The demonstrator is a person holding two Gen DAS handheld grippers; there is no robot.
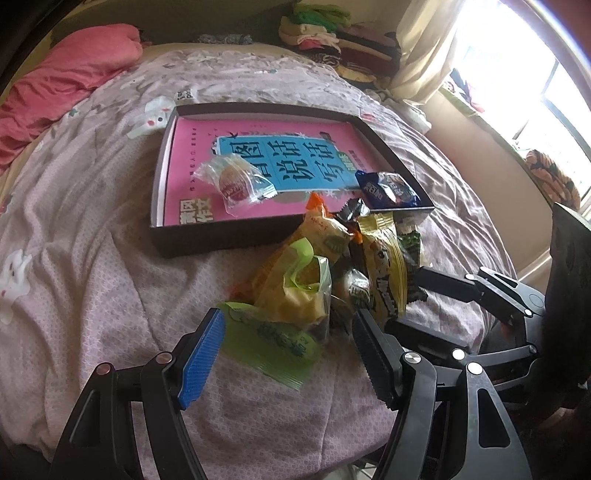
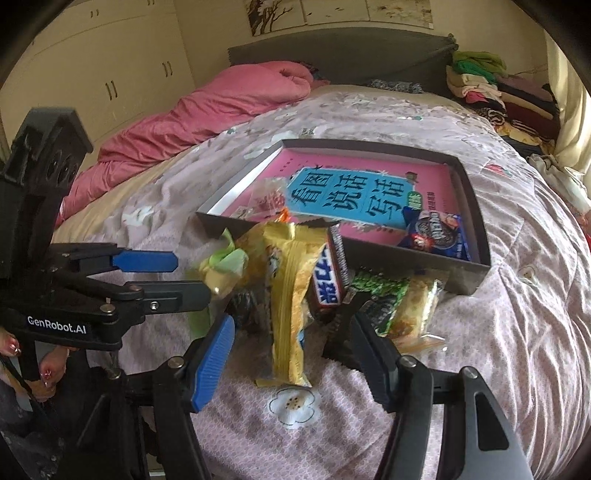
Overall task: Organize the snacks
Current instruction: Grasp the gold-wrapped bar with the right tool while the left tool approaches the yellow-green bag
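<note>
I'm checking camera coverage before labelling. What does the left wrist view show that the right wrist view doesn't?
Only the left wrist view shows the bright window and the whole clear-wrapped snack in the box.

Only the right wrist view shows the wardrobe doors, the wall pictures and the Snickers bar face-on.

Both show the dark box, the pink book, the Oreo pack, the snack pile and the pink blanket.

Everything's on a bed (image 2: 517,332) w/ a pinkish floral sheet. Lying right on it: a dark shallow box tray (image 2: 476,229), a snack pile (image 2: 291,291) just in front, a rumpled pink duvet (image 2: 207,114) and folded clothes (image 2: 491,88) at the far end.
</note>
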